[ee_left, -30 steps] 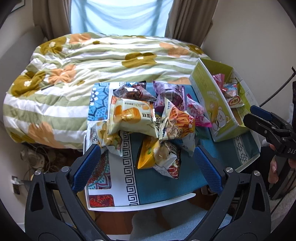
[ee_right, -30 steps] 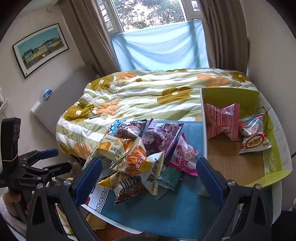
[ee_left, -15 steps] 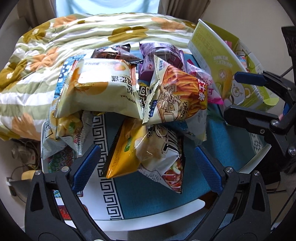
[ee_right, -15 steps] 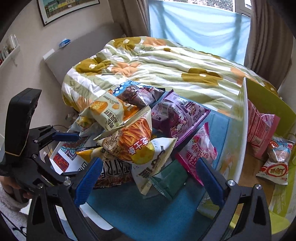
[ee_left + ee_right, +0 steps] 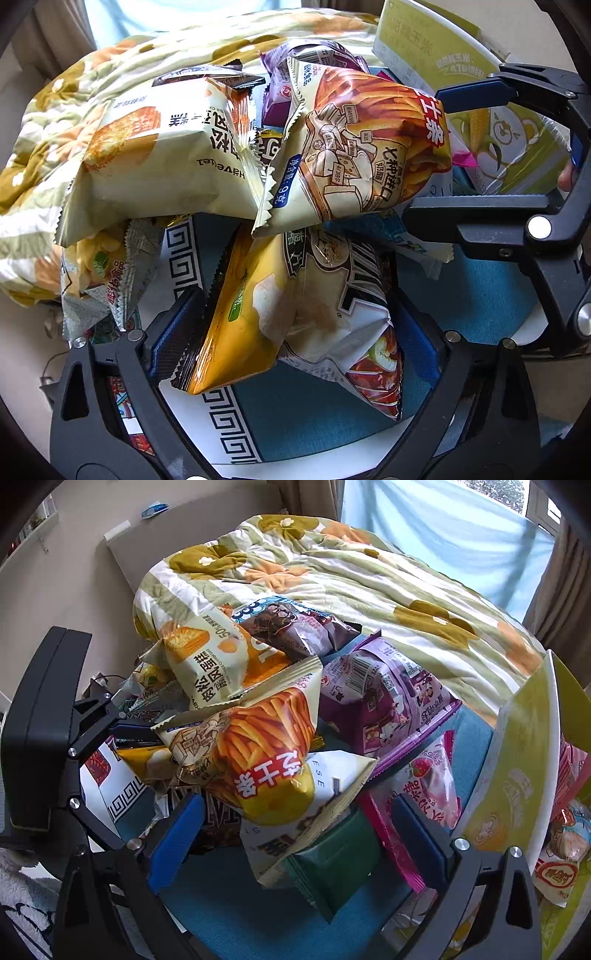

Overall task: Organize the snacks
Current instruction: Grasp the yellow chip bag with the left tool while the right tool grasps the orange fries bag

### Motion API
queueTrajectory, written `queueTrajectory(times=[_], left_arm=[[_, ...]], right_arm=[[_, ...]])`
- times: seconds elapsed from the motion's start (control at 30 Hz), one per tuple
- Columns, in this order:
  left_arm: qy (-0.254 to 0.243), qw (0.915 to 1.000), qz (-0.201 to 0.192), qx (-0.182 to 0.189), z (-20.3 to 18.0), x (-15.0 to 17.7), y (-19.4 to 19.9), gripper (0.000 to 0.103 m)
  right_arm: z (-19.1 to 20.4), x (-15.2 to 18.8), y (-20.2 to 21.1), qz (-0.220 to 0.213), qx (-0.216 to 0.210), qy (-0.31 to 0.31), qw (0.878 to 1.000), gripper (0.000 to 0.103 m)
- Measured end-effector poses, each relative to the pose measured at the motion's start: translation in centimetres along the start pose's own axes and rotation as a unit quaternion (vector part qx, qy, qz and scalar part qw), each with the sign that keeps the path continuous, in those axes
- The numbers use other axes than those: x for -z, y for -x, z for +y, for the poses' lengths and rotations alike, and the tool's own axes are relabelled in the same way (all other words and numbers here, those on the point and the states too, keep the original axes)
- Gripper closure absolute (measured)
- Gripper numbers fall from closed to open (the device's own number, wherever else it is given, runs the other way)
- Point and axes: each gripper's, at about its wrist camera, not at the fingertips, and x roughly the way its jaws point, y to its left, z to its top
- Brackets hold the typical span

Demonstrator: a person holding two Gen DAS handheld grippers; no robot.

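A heap of snack bags lies on a small table with a blue patterned cloth (image 5: 306, 417). My left gripper (image 5: 291, 332) is open with its fingers on either side of a yellow chip bag (image 5: 251, 317) and the white bag beside it. My right gripper (image 5: 295, 838) is open around a dark green packet (image 5: 340, 856) and a white bag under the fries bag (image 5: 266, 753). The fries bag (image 5: 362, 155) tops the heap. The right gripper also shows at the right of the left wrist view (image 5: 491, 147). A yellow-green box (image 5: 517, 775) at the right holds some snacks.
A bed with a flowered quilt (image 5: 332, 576) lies right behind the table. A cream cake bag (image 5: 159, 158), a purple bag (image 5: 384, 698) and a pink strawberry bag (image 5: 432, 786) are in the heap. A wall and curtains stand beyond.
Both grippers have moved down and forward into the heap. The snack bags now sit between the fingers of each gripper, which stay open.
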Motion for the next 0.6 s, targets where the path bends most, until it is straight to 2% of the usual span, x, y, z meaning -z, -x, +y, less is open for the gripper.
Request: queueTrajectory(times=[0.2, 0.33, 0.4, 0.6], left_arm=[[0.002, 0.9999, -0.002, 0.01, 0.5, 1.1, 0.1, 0.016], [0.003, 0.9999, -0.003, 0.016, 0.7, 1.8, 0.4, 0.018], [0.005, 0.9999, -0.001, 0.014, 0.5, 2.0, 0.7, 0.018], [0.011, 0.9999, 0.001, 0.01, 0.9, 2.7, 1.3, 0.019]], right_arm=[[0.8, -0.5, -1.3, 0.005, -0.007, 0.037, 0.999, 0.003], [1.5, -0.9, -2.2, 0.009, -0.011, 0.061, 0.998, 0.01], [1.6, -1.0, -2.4, 0.007, -0.007, 0.07, 0.998, 0.01], [1.4, -1.3, -2.8, 0.0, -0.008, 0.069, 0.998, 0.013]])
